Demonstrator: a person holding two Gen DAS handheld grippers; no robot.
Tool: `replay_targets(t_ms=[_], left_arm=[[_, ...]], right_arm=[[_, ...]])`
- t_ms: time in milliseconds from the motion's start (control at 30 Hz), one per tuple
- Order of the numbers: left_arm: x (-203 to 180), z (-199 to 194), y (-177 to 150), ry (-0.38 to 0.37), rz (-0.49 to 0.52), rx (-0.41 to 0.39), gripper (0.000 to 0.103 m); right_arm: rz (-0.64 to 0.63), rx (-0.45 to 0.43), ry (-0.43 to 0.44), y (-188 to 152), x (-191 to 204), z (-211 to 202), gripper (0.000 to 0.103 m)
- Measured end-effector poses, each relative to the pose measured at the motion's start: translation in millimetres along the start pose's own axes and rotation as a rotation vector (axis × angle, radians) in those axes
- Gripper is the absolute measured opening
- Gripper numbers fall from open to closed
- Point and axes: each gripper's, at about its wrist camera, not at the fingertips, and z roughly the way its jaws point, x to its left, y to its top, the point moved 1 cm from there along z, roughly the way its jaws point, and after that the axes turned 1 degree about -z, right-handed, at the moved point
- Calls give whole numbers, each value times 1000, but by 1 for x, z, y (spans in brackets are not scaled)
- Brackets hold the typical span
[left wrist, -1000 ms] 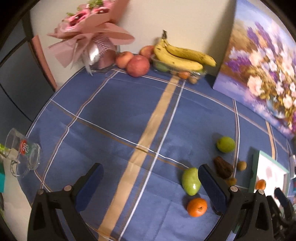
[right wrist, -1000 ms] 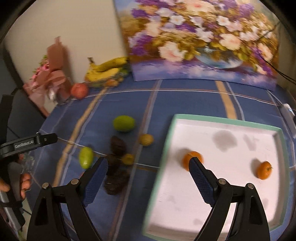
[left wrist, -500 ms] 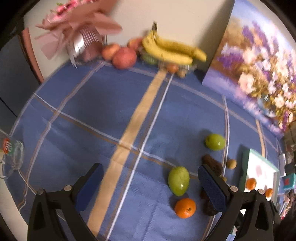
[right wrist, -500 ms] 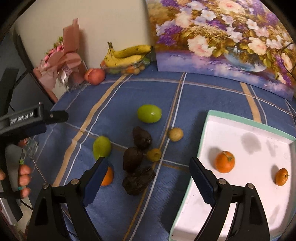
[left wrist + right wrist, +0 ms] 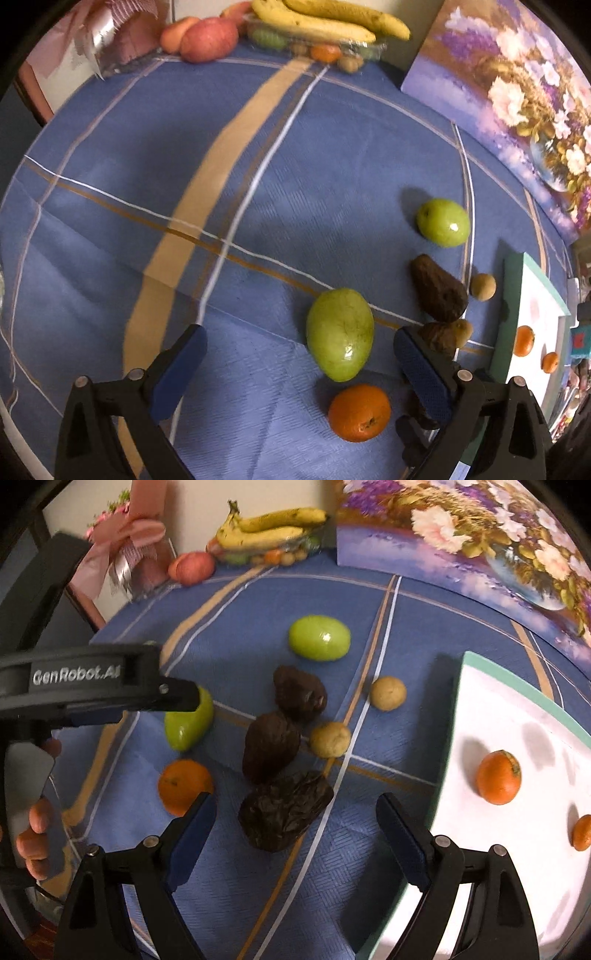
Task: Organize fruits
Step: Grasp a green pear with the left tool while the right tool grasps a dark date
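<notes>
My left gripper [image 5: 299, 363] is open and empty, low over the blue cloth, with a green mango [image 5: 340, 334] and an orange [image 5: 359, 412] between its fingers. My right gripper [image 5: 293, 834] is open and empty, just above a dark wrinkled fruit [image 5: 284, 810]. Around it lie two more dark fruits [image 5: 271, 746], two small tan fruits [image 5: 330, 739], a round green fruit [image 5: 319, 638], the mango [image 5: 188, 722] and the orange [image 5: 184, 784]. The white tray [image 5: 517, 701] at the right holds two oranges [image 5: 498, 777].
Bananas [image 5: 325, 18], apples [image 5: 208, 38] and a box of small fruit stand at the table's far edge, beside a pink bouquet [image 5: 125, 542]. A flower painting [image 5: 517, 92] leans against the wall at the back right. The left gripper's body [image 5: 77, 679] crosses the right view.
Both grippers have moved forward and down toward the loose fruit. The mango and orange now sit between the left fingers. The right gripper has swung left from the tray to the dark fruits.
</notes>
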Motion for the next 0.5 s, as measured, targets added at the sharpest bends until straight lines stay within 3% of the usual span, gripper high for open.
replay_targets(t_ms=[100, 133, 167, 233, 300, 333, 500], left_arm=[[-3, 5, 1, -16, -3, 16, 84], [-4, 7, 3, -21, -2, 20, 82], [-6, 7, 3, -27, -1, 21, 76], [-10, 8, 3, -51, 5, 30, 66], [-15, 8, 2, -76, 14, 35, 46], [-19, 9, 1, -83, 18, 36, 42], [-30, 5, -1, -97, 27, 23, 41]], right_arm=[[-25, 14, -18, -1, 4, 6, 88], [-31, 14, -23, 0, 5, 6, 83], [-36, 15, -18, 0, 5, 7, 71], [-39, 14, -18, 1, 6, 8, 66], [-44, 13, -17, 1, 7, 7, 65], [-43, 12, -14, 1, 7, 7, 60], [-36, -1, 2, 5, 8, 2, 56]])
